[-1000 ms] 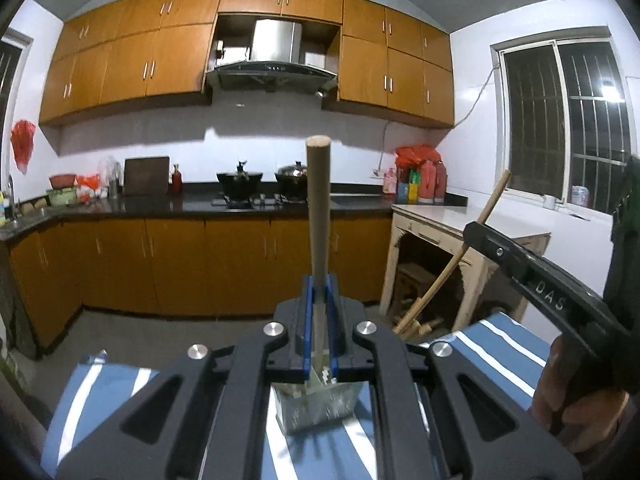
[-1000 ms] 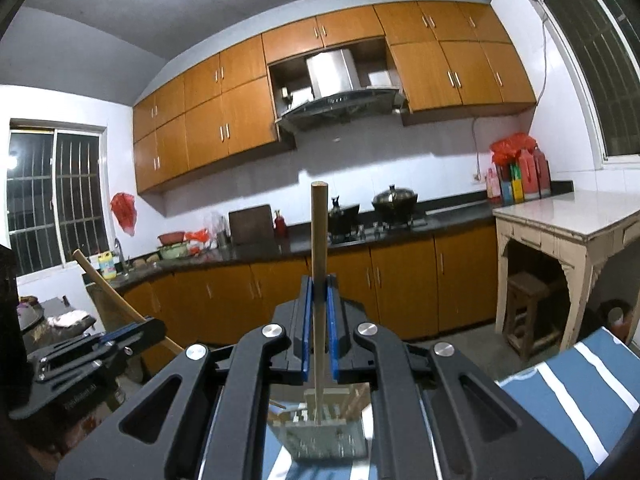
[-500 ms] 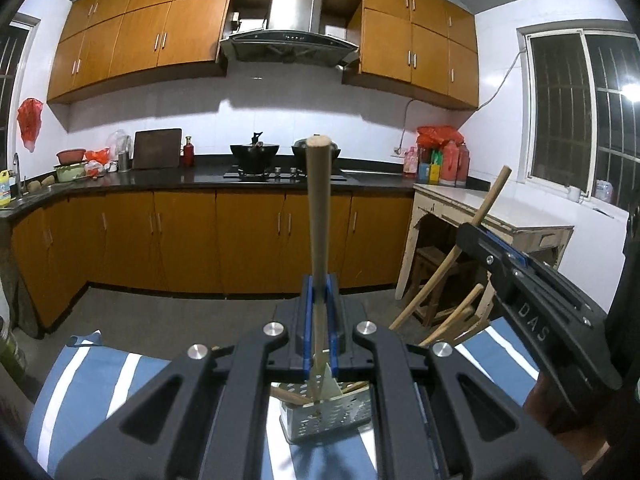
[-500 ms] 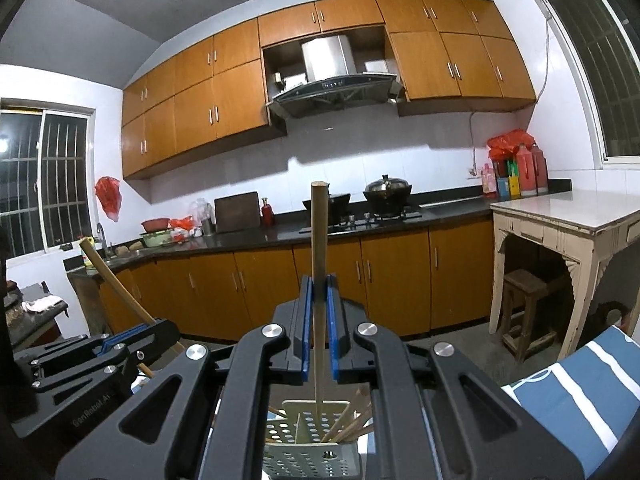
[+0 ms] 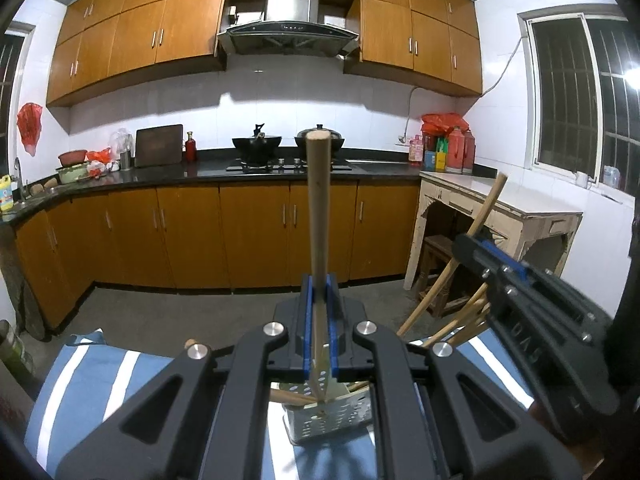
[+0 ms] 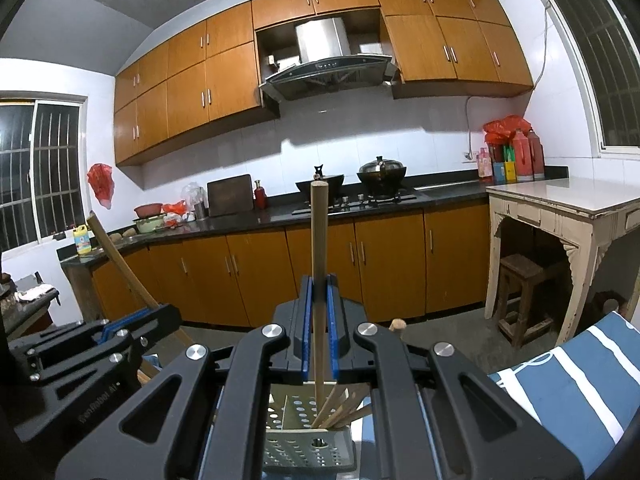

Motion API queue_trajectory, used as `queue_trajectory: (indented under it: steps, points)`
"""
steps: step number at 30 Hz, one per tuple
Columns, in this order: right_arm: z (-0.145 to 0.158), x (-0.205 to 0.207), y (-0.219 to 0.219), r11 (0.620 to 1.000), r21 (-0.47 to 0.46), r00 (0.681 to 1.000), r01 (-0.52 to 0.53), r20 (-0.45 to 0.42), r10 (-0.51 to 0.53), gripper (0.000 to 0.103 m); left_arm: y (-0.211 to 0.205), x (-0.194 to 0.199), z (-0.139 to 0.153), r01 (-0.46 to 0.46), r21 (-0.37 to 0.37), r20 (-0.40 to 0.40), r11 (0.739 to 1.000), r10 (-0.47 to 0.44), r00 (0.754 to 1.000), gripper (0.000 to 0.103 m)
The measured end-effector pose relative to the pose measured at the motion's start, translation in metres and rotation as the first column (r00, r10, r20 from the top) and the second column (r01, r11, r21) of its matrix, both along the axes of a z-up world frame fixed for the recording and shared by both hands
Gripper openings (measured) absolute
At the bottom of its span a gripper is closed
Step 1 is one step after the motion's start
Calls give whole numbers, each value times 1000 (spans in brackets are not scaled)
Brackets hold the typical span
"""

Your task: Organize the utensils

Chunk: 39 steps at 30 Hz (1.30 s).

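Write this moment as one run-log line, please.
left gripper: shut on chopstick | right gripper: shut on chopstick | both tips at holder | sticks already inside | release: not yet

Perforated holder (image 6: 308,446) stands on striped cloth (image 5: 92,384), near, below both grippers. Several sticks (image 6: 340,406) lean inside it. Counter with stove (image 5: 288,166) runs along far wall; hood (image 5: 288,32) above. Side table (image 5: 500,204) at right, stool (image 6: 524,300) beneath.
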State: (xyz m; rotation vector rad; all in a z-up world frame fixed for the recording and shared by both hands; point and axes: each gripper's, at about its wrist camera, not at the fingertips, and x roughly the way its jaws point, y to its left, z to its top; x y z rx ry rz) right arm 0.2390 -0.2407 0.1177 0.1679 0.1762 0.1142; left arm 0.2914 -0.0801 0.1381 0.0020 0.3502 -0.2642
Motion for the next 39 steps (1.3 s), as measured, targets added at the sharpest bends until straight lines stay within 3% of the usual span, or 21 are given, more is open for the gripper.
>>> queue_trajectory:
  steps: [6,13,15,16,17,18,22,27,31,36,39]
  points:
    - [-2,4,-5,1000,15,1000,4,-14,-4,8,7,0,8,12,-67,3,998,-12,1000,8]
    - [0,4,-4,1000,19,999,-2,-37,3,8,9,10,1,-4,-68,-28,998,3,1000,8]
    - [2,3,-4,1000,18,999,-7,-43,7,13,10,12,1,-14,-68,-31,998,12,999,8]
    - [3,1,-5,1000,21,999,-2,-42,3,25,11,13,1,-20,-69,-36,997,18,999,8]
    - [5,-3,-7,1000,27,999,5,-33,-4,42,12,14,1,-26,-74,-39,997,23,999,11]
    - [6,-7,-7,1000,28,1000,9,-24,-8,48,14,13,2,-26,-78,-42,997,23,999,16]
    - [16,-26,-11,1000,14,1000,-2,-4,2,53,20,0,9,-31,-80,-18,996,30,999,27]
    - [18,-65,-18,999,13,999,-31,18,31,70,44,-34,18,-44,-119,10,992,46,999,42]
    - [7,-93,-18,998,19,998,-57,2,57,88,61,-69,12,-72,-105,26,992,75,997,51]
    - [-20,-127,-16,998,1,998,-58,-37,58,101,76,-120,-10,-116,-54,43,992,119,992,74]
    - [-36,-142,-16,1000,-6,997,-26,-70,26,101,81,-149,-28,-152,-10,55,988,152,987,90]
